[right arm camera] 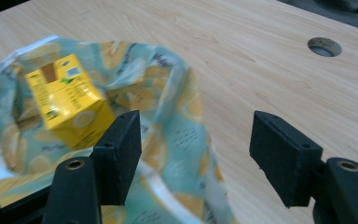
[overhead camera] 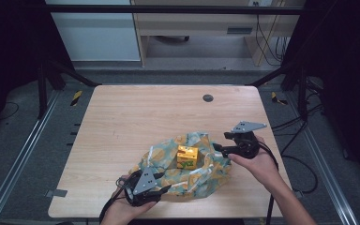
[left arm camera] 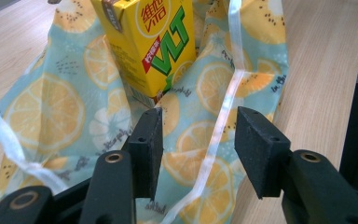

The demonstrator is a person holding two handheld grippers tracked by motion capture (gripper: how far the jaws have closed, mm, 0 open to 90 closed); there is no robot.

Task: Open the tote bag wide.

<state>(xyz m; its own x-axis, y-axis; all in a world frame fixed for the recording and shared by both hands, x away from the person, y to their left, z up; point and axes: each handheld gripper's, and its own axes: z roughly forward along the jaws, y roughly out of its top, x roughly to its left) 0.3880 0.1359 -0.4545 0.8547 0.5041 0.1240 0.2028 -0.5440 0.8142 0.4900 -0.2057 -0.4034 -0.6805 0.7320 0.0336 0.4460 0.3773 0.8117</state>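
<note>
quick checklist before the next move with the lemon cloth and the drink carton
1. Drink carton upright on the lemon-print cloth: ok.
2. Left tool open, with the cloth's white edge strip between its jaws but not pinched: ok.
3. Right tool open, nothing held: ok.
4. Cloth spread flat: not ok, bunched up around the carton.
5. Table around the cloth free of other loose items: ok.
6. Carton sealed: cannot tell.

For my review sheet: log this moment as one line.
left gripper: open, over cloth | right gripper: open, at cloth's edge | drink carton: upright on cloth | table
</note>
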